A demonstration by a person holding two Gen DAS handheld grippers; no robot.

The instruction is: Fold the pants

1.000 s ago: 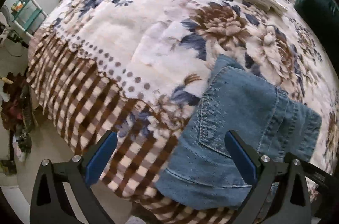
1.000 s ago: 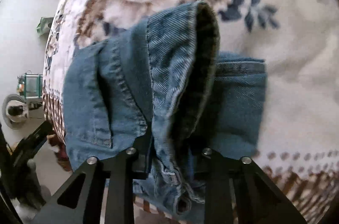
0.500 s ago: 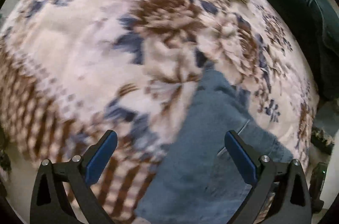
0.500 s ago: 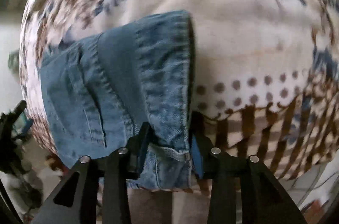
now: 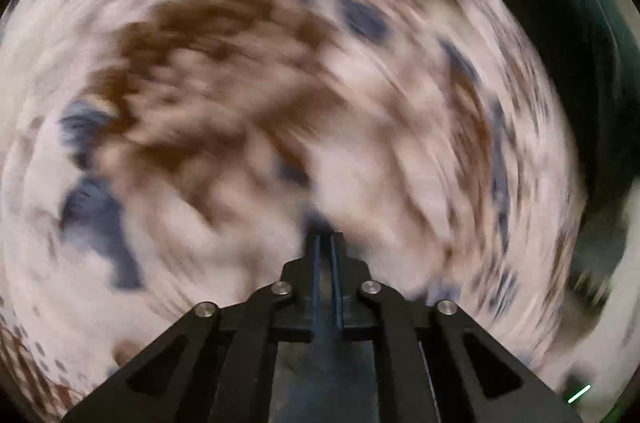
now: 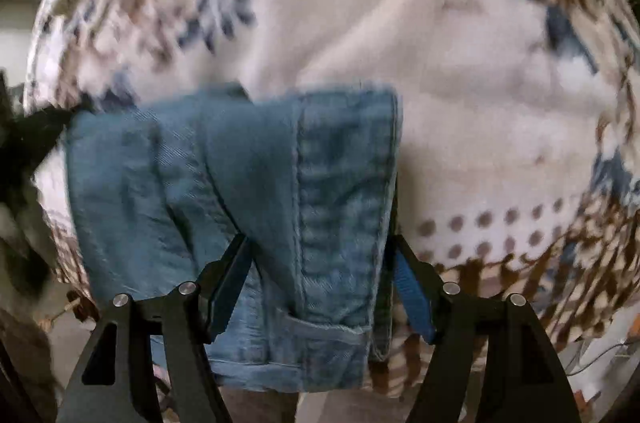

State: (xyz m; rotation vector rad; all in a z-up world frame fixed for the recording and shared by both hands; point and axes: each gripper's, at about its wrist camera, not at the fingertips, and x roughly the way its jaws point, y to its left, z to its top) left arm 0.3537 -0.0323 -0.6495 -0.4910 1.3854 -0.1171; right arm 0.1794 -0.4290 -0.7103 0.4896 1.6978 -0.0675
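Observation:
The folded blue denim pants (image 6: 248, 207) lie on the flowered blanket (image 6: 460, 111) at the bed's near edge, seen in the right wrist view. My right gripper (image 6: 320, 255) is open, its blue-padded fingers (image 6: 412, 287) apart on either side of the waistband fold, which lies between them without being pinched. My left gripper (image 5: 328, 243) is shut with nothing between its fingers, pointing at the blanket (image 5: 240, 103). The left wrist view is heavily blurred and shows no pants.
A dark green cloth mass (image 5: 572, 63) lies at the right of the blurred left wrist view. The blanket's brown checked border (image 6: 560, 263) hangs over the bed edge, with floor below (image 6: 60, 335).
My right gripper has opened and let go of the pants' folded edge. My left gripper has shut from wide open and swung fast over the blanket, away from the pants.

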